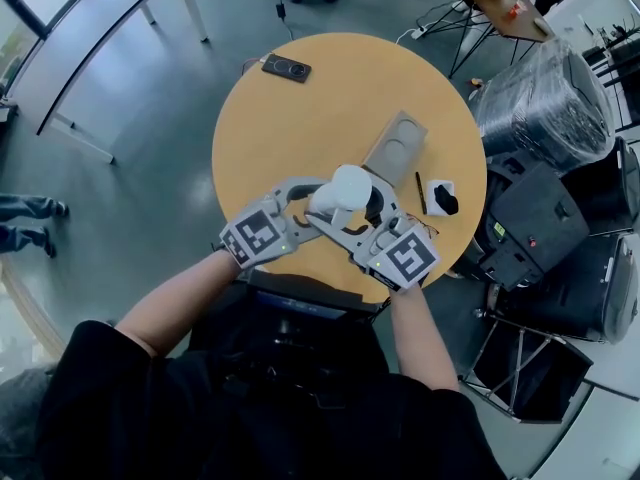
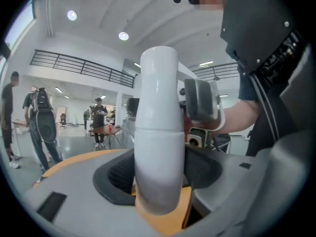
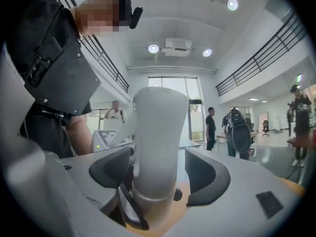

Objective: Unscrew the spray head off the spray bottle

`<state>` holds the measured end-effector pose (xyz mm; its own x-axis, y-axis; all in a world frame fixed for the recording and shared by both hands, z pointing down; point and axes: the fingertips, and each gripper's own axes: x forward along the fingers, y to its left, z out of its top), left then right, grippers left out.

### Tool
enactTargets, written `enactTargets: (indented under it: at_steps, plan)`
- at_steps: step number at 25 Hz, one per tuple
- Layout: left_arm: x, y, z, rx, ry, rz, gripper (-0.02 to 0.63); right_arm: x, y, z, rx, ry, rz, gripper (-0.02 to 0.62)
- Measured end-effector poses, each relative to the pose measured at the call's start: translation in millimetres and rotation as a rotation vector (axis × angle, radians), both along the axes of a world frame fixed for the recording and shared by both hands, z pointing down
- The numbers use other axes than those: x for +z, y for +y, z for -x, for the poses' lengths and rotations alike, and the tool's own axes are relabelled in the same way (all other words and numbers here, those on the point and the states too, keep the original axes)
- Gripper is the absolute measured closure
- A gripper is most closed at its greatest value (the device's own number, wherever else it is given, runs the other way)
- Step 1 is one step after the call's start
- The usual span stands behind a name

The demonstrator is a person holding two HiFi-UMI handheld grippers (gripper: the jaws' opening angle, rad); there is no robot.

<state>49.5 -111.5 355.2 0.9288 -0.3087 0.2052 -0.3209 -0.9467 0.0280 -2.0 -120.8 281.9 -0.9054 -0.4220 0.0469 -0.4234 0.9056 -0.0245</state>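
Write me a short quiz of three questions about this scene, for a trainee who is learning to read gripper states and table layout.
1. True or false: the left gripper is shut on the white plastic spray bottle.
2. The right gripper is: A) shut on the bottle; B) open, with the bottle between its pads; C) open around nothing.
3. In the head view, on which side of the grey rectangular tray does the thin black pen lie?

Key:
1. True
2. B
3. On its right
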Motion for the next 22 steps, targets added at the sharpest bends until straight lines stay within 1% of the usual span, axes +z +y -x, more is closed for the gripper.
enactTargets:
  at_steps: [3,5,6,7,9,11,13,19,22]
  plan:
    - [-2,-12,1,-0.104,-0.001,-0.022,0.301,-11,-12,-2,0.163,-0.038,-0.032,0.233]
    - [-2,-16,0,-0.152,-0.004,-0.039,0.301,-17,-16,-3,0.255,-0.058,-0.053,0.233]
    - [-1,-17,-2,-0.168,-0.001,-0.043,0.301,-19,-18,-4,0.296,-0.063,-0.058,0.246]
    - [-1,-16,-3,-0.176,0.004,-0.041,0.301,-20,-19,-5,0.327,-0.066,-0.058,0.287]
    - [-1,-13,-5,-0.173,0.014,-0.025,0.301,-21,-18,-5,0.335,-0.081,-0.056,0.339]
    - [-2,-7,-6,-0.148,0.017,-0.017,0.301,-24,-13,-4,0.288,-0.096,-0.058,0.364]
    - [-4,2,-8,-0.090,0.023,-0.010,0.301,-26,-5,-4,0.212,-0.102,-0.052,0.365]
    - [-7,32,-8,0.148,0.044,0.001,0.302,-25,31,5,-0.083,-0.074,0.000,0.367]
    - [-13,51,-7,0.286,0.055,0.027,0.302,-31,49,8,-0.251,-0.102,0.044,0.367]
